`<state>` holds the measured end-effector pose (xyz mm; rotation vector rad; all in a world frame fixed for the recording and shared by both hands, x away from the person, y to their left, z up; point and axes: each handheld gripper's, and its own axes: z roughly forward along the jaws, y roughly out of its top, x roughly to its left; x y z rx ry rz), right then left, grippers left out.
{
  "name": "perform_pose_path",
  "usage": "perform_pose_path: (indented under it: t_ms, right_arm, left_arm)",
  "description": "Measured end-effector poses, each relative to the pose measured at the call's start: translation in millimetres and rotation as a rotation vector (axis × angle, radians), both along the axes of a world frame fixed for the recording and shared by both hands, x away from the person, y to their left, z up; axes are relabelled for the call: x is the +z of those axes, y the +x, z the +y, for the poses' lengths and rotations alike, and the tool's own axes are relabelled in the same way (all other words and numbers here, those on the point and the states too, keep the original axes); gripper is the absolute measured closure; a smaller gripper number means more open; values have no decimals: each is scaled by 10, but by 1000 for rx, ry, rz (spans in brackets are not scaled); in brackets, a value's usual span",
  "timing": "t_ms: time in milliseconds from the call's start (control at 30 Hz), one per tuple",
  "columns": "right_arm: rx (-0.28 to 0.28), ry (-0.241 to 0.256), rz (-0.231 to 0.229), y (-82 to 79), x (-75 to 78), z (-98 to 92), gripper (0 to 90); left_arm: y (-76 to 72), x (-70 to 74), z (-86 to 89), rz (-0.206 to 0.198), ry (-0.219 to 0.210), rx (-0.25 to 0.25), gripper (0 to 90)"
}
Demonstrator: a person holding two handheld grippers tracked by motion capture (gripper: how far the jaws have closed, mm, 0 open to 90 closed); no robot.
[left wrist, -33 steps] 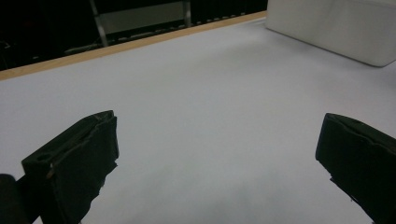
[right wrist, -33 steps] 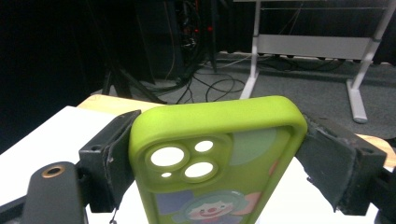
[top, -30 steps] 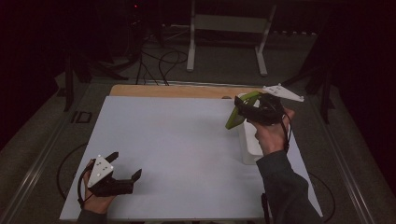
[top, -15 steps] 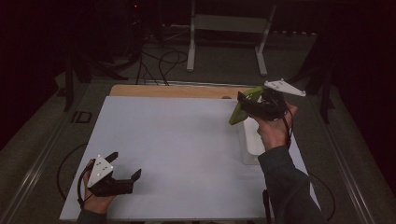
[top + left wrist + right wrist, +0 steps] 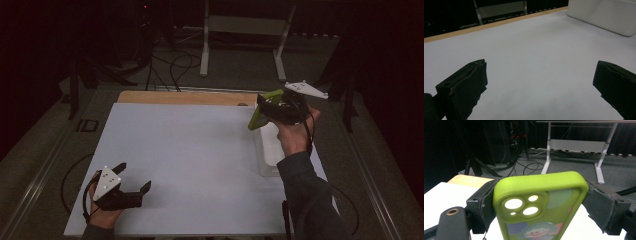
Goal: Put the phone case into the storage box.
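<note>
Right tool [image 5: 270, 106], with green phone case [image 5: 260, 111] clamped between the jaws, now a little farther toward the far right of the worktop [image 5: 190, 150] than one second ago, above the far end of the white tray [image 5: 267, 155]. Case tilted more steeply, lower end pointing down toward the tray corner. More of the tray uncovered in front of the hand [image 5: 295, 137].

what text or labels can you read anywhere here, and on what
None can be read.
The green phone case clamped in the right gripper carries a cartoon clown picture, no letters.
The white bin, the white table sheet and the left gripper bear no writing that shows.
</note>
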<state>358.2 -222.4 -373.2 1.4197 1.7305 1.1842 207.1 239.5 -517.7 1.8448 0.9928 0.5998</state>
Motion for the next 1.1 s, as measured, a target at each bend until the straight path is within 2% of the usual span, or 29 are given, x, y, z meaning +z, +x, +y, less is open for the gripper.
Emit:
perform_pose_path:
  t_ms: [833,1100]
  right_arm:
    - [-62,-9,1,126,25,-109,172]
    - [-97,-18,-4,199,37,-172,172]
  left_arm:
    - [-2,7,0,-3,1,-1,0]
    - [-3,9,3,-4,1,0,0]
